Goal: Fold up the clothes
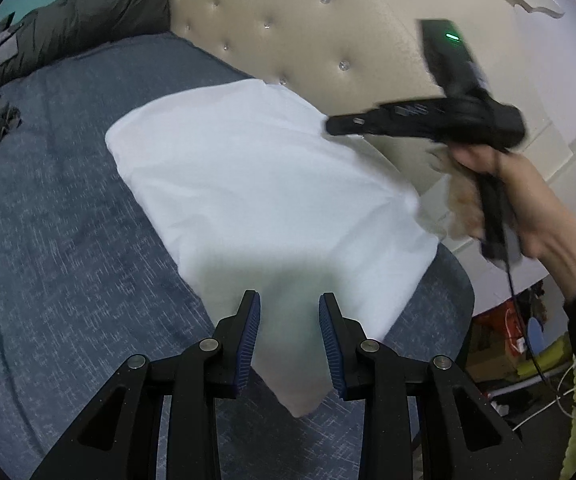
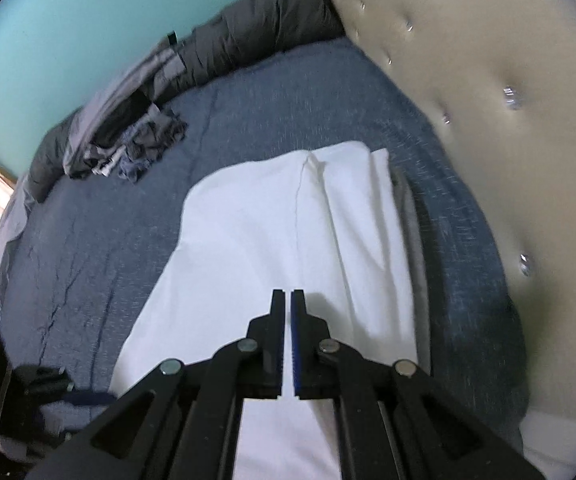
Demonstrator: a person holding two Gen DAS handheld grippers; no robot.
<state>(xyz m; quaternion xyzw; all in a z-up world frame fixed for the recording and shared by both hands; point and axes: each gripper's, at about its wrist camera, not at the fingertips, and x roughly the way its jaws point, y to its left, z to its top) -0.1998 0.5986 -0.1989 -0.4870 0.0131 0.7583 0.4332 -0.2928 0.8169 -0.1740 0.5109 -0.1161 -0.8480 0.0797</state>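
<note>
White garment: a folded white garment [image 1: 263,196] lies flat on the blue bedspread [image 1: 67,240], close to the tufted headboard [image 1: 288,20]; the right wrist view shows a lengthwise fold [image 2: 340,236] along its headboard side.
Left gripper: left gripper [image 1: 290,312] hovers over the garment's near corner, fingers set wide apart, nothing between them.
Right gripper: right gripper [image 2: 289,298] is above the garment, jaws nearly together with a thin slit left; no cloth seen between them. In the left wrist view it is motion-blurred, tips hard to make out.
Hand: right hand [image 1: 528,196] grips the handle; sleeve cut off at frame edge.
Clothes pile: dark clothes pile [image 2: 127,148] lies well apart, by the teal wall; items indistinct.
Quilt: rolled grey quilt [image 2: 255,28] at far edge.
Floor clutter: blurred, unidentifiable.
</note>
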